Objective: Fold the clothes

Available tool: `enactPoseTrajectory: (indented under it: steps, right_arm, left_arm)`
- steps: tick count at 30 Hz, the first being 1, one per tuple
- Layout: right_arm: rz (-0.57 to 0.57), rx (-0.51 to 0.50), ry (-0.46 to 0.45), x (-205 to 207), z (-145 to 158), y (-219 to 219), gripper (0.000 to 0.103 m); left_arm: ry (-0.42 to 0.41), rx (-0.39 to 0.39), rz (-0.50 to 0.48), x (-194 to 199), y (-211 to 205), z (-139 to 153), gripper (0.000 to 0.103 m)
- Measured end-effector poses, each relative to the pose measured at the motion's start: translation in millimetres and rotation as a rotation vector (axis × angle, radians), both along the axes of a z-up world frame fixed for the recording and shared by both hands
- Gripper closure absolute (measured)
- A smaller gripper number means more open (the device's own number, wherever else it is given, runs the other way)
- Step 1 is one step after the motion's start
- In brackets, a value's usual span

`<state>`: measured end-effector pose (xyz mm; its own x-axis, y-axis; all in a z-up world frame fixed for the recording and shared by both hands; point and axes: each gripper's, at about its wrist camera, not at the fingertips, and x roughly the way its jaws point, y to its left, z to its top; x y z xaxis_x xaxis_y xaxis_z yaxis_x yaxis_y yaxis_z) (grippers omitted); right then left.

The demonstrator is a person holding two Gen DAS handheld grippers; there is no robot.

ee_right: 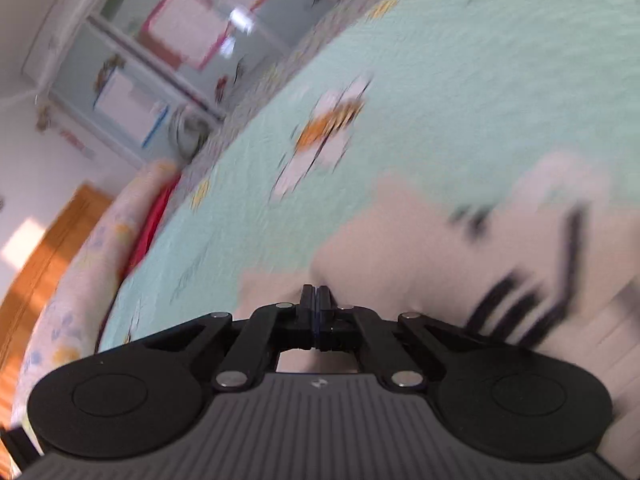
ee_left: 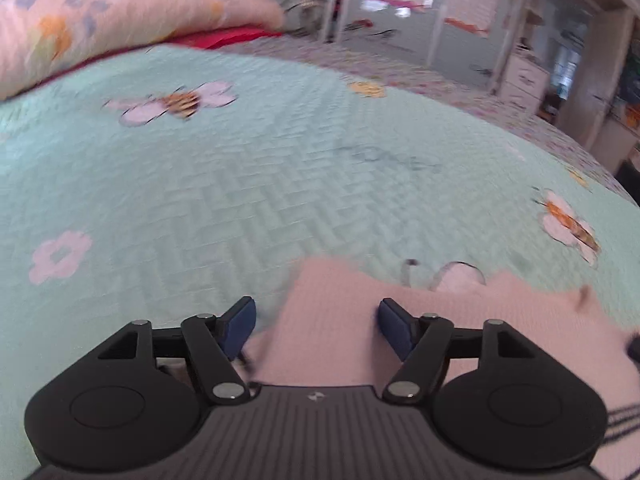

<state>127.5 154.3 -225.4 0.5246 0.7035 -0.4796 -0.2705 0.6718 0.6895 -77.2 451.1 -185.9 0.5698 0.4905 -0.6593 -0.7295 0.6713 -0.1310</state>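
A pale pink garment (ee_left: 332, 332) with dark stripes lies on the mint-green quilted bedspread (ee_left: 240, 184). My left gripper (ee_left: 316, 326) is open, its blue-padded fingers spread just above the garment's near edge, holding nothing. In the right wrist view the same pink garment (ee_right: 420, 240) shows its dark stripes at the right. My right gripper (ee_right: 316, 300) has its jaws closed together at the garment's edge; the view is blurred, so whether cloth is pinched between them cannot be told.
A rolled floral pink comforter (ee_left: 100, 28) and a red cloth (ee_left: 228, 38) lie at the head of the bed. A wardrobe with papers (ee_left: 420, 8) and white drawers (ee_left: 524, 80) stand beyond the bed. A wooden headboard (ee_right: 36, 248) sits at the left.
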Motion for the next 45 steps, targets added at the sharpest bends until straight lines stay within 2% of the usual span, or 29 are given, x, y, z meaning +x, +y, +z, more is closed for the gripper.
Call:
enactPoseTrajectory:
  steps: [4,7,8,10,12,14,15,18,20,23,24,25,26,28,30,32,34,36,37,38,39,40,41,42,43,45]
  right_arm:
    - [-0.111,0.071,0.045,14.2,-8.0,-38.7,0.103]
    - [-0.177,0.018,0.015,3.9,4.0,-48.1,0.103]
    - [-0.198,-0.005,0.002,-0.4,8.8,-50.4,0.1]
    - [-0.174,-0.013,-0.072,-26.7,28.8,-58.8,0.085]
    - [-0.11,-0.001,-0.135,-58.5,46.5,-65.9,0.08]
    - [0.001,0.03,-0.148,-93.5,51.9,-67.6,0.077]
    - [0.026,0.019,-0.145,-106.0,47.5,-68.3,0.076]
    - [0.061,-0.048,-0.136,-138.0,29.2,-71.5,0.076]
    - [0.024,-0.088,-0.134,-137.0,15.8,-86.7,0.103]
    - [-0.07,-0.068,-0.104,-127.8,17.8,-124.7,0.103]
    - [-0.106,-0.053,-0.093,-125.8,21.8,-138.2,0.1]
    - [-0.133,-0.063,-0.092,-126.4,26.3,-147.5,0.091]
    - [-0.155,-0.084,-0.096,-128.2,31.0,-154.7,0.086]
    - [-0.132,-0.065,-0.109,-140.5,37.6,-158.9,0.084]
    - [-0.074,-0.048,-0.134,-162.0,44.7,-152.2,0.083]
    - [-0.007,-0.066,-0.163,-183.8,49.4,-136.3,0.077]
    - [0.06,-0.108,-0.169,-198.2,47.7,-122.0,0.062]
    - [0.077,-0.17,-0.154,-199.1,39.5,-119.9,0.059]
    - [0.05,-0.176,-0.124,-192.5,33.7,-127.2,0.062]
    - [0.015,-0.167,-0.087,-184.4,27.6,-137.2,0.069]
    - [-0.013,-0.154,-0.063,-180.0,25.5,-146.5,0.086]
    - [-0.038,-0.14,-0.047,-177.4,25.6,-155.5,0.093]
    - [-0.063,-0.125,-0.031,-174.7,25.6,-164.4,0.093]
    - [-0.087,-0.11,-0.015,-172.1,25.6,-173.4,0.083]
    - [-0.117,-0.128,-0.023,-174.4,28.7,-178.9,0.066]
    - [-0.115,-0.116,-0.074,-186.6,36.3,-185.1,0.064]
  left_arm:
    - [-0.01,-0.046,0.035,-9.8,11.4,6.3,0.03]
    - [-0.017,-0.081,0.061,-17.1,20.0,11.0,0.031]
    - [-0.025,-0.085,0.07,-23.1,19.9,15.1,0.033]
    - [-0.076,-0.05,0.082,-53.4,1.8,32.9,0.033]
    - [-0.113,-0.01,0.067,-81.4,-23.4,42.7,0.031]
    - [-0.129,0.02,0.047,-105.6,-47.9,44.8,0.03]
    - [-0.111,0.017,0.054,-112.8,-52.2,36.2,0.028]
    - [-0.056,0.005,0.074,-134.4,-65.3,10.2,0.028]
    - [-0.082,-0.019,0.106,-156.8,-65.4,6.1,0.027]
    - [-0.155,-0.059,0.168,-194.4,-59.5,10.6,0.027]
    - [-0.135,-0.048,0.189,-200.7,-59.6,12.4,0.028]
    - [-0.124,-0.041,0.205,-206.6,-60.5,14.6,0.028]
    - [-0.134,-0.042,0.207,-211.4,-63.2,17.2,0.028]
    - [-0.155,-0.026,0.189,-215.2,-75.1,24.1,0.028]
    - [-0.154,0.028,0.138,-207.4,-96.7,31.2,0.028]
    - [-0.147,0.08,0.072,-197.6,-121.1,34.8,0.027]
    - [-0.129,0.119,-0.021,-187.6,-143.8,34.1,0.027]
    - [-0.069,0.156,-0.113,-177.8,-157.5,23.7,0.026]
    - [-0.027,0.17,-0.144,-173.3,-160.8,15.9,0.026]
    - [0.013,0.167,-0.142,-171.0,-159.4,7.2,0.026]
    - [0.021,0.139,-0.12,-173.5,-153.4,0.8,0.024]
    - [-0.009,0.095,-0.097,-180.1,-145.4,-1.2,0.024]
    - [-0.036,0.056,-0.075,-186.1,-138.5,-1.5,0.024]
    - [-0.051,0.042,-0.057,-190.3,-135.8,2.2,0.026]
    - [-0.061,0.053,-0.053,-193.4,-136.5,6.8,0.026]
    - [-0.081,0.076,-0.044,-199.6,-138.0,16.0,0.026]
